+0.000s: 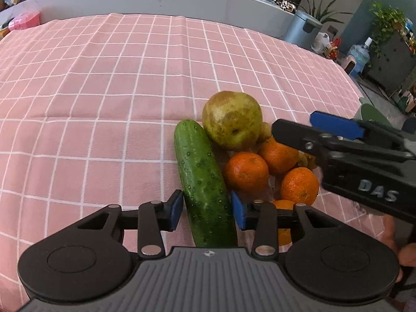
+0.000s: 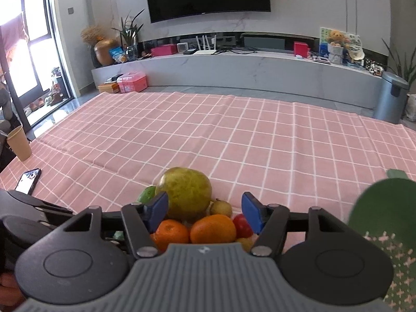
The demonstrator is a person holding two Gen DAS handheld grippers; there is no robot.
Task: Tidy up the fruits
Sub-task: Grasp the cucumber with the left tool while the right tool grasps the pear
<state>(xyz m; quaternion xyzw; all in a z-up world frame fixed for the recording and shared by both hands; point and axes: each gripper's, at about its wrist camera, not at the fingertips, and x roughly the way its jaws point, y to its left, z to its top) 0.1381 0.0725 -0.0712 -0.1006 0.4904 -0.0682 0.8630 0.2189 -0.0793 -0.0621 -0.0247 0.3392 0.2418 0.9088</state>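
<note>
A green cucumber [image 1: 201, 182] lies on the pink checked tablecloth [image 1: 104, 91] beside a pile of fruit: a large yellow-green pear [image 1: 231, 119] and several oranges [image 1: 247, 173]. My left gripper [image 1: 206, 209] has its blue pads on both sides of the cucumber's near end, touching or nearly so. My right gripper [image 2: 205, 212] is open and empty just above the pile, over two oranges [image 2: 213, 228] and a red fruit [image 2: 241, 225], with the pear [image 2: 186, 195] ahead. It also shows at the right of the left wrist view [image 1: 338, 140].
A phone [image 2: 27, 180] and a paper cup [image 2: 19, 143] sit at the table's left edge. A green chair back [image 2: 384, 208] stands at the right. A grey bin [image 2: 391, 96] and a low cabinet lie beyond the table.
</note>
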